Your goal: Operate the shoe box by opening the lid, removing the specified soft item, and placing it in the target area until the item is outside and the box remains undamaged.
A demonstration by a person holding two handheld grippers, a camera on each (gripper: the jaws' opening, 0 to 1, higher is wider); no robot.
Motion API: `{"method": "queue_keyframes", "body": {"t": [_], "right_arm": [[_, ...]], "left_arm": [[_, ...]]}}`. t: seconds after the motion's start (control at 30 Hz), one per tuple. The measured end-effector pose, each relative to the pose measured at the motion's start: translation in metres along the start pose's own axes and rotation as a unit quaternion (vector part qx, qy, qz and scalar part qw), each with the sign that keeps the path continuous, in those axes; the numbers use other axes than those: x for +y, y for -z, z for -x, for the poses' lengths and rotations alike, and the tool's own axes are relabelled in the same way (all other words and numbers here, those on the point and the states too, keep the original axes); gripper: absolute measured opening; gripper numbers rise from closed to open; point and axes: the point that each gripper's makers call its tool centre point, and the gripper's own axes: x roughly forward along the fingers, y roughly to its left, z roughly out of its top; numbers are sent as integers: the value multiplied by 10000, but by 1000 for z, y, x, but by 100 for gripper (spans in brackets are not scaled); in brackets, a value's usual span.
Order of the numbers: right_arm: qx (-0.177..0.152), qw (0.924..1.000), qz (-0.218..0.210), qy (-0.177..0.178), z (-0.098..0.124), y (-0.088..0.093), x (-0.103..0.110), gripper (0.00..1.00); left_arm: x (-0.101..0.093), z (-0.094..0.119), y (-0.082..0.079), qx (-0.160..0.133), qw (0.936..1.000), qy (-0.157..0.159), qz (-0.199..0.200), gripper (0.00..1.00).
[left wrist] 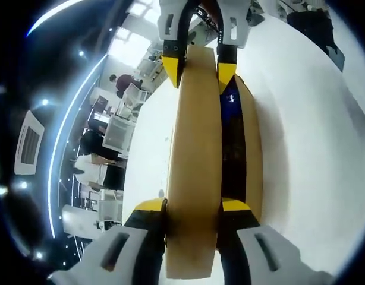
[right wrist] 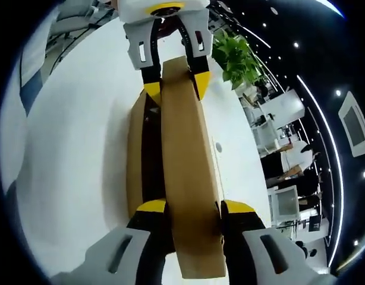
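I have the lid [left wrist: 194, 178] of the shoe box [left wrist: 252, 148] pinched from both ends; its long axis runs straight away from my left gripper [left wrist: 193, 209] toward my right gripper [left wrist: 198, 66], which faces me across it; each hand sits at its own end, neither nearer the middle. Both pairs of jaws are closed down to the thickness of the cardboard, yellow tips pressed on either face of the lid. The lid stands tilted up off the box, which lies on the white table [left wrist: 313, 148] well in from its edges; the dark gap beside the lid shows something blue inside [left wrist: 231, 100], too hidden for me to name. My guess is the lid wants lifting clear next, both hands together.
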Motion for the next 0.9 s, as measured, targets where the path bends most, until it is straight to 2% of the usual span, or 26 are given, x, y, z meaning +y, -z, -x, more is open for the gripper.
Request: {"method": "queue_keyframes", "body": {"t": [0.43, 0.9], "right_arm": [[0, 10000, -11, -68, 1, -2, -6, 33], [-35, 10000, 7, 22, 4, -6, -21, 33]], "left_arm": [[7, -1, -1, -51, 10000, -41, 41, 34], [23, 0, -4, -133, 9997, -187, 116, 34]]}}
